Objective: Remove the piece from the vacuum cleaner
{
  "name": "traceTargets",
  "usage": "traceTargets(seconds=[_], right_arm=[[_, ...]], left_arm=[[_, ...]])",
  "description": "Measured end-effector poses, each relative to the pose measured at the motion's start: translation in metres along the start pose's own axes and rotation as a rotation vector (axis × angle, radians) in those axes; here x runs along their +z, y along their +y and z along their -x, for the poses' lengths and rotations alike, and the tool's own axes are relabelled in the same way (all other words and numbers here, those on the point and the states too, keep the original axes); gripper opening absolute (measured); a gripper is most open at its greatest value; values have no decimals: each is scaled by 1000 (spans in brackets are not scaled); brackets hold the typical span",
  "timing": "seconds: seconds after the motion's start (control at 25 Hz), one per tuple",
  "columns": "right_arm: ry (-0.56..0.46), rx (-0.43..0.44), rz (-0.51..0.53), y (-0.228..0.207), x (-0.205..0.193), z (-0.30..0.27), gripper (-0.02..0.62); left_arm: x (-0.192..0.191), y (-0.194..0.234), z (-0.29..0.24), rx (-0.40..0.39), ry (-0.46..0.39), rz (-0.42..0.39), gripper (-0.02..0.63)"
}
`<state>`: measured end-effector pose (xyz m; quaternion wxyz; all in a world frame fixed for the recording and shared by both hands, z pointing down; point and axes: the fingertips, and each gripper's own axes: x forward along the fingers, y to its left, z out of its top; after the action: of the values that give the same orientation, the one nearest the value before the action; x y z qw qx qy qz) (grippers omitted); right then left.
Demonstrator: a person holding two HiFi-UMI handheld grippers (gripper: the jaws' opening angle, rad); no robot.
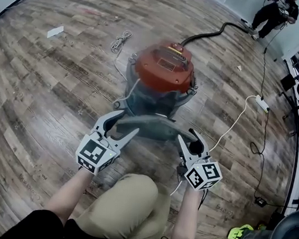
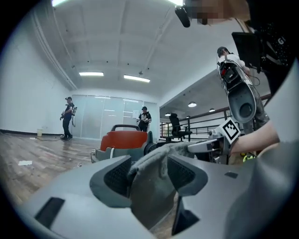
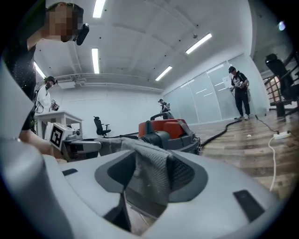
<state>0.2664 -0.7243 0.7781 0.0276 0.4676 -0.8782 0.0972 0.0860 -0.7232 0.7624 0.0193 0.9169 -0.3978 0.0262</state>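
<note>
Piece seems off already: grey cloth-like curved strip (image 1: 151,126) spans between both grippers, just before the red-lidded grey canister vacuum cleaner (image 1: 164,67). Left gripper (image 1: 127,123) and right gripper (image 1: 187,137) jaws spread, a strip end loose between each. Left: probably only withdrawing.

Left of vacuum cleaner (image 1: 162,70): floor (image 1: 46,95) open, only a thin white cable (image 1: 120,41) near.
Right: white cord (image 1: 236,120) and power strip (image 1: 262,104) lie across the floor.
Behind: black hose (image 1: 211,32) leads away.
Front: grey piece (image 1: 151,126) lies across, person's knee (image 1: 124,204) just below; little room, it seems.
</note>
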Motion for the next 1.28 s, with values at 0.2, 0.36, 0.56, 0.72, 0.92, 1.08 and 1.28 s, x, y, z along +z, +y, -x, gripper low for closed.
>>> traceTargets(seconds=[0.2, 0.36, 0.56, 0.72, 0.92, 1.08, 1.28], right_arm=[[14, -17, 42, 9, -5, 9, 36], [11, -34, 74, 19, -6, 18, 26], [-1, -31, 75, 33, -3, 30, 25], [-31, -57, 18, 41, -11, 50, 25], [-30, -84, 32, 47, -17, 71, 28], [-103, -105, -36, 42, -1, 73, 283], [-97, -79, -7, 51, 2, 71, 131]], left_arm=[[-3, -3, 4, 18, 16, 28, 57], [-2, -9, 7, 27, 19, 58, 43], [-1, -10, 17, 54, -4, 80, 35], [-2, -13, 32, 69, -35, 104, 35], [-6, -28, 40, 33, -26, 118, 37], [-1, -25, 38, 39, -60, 164, 237], [5, -34, 34, 15, -32, 81, 96]])
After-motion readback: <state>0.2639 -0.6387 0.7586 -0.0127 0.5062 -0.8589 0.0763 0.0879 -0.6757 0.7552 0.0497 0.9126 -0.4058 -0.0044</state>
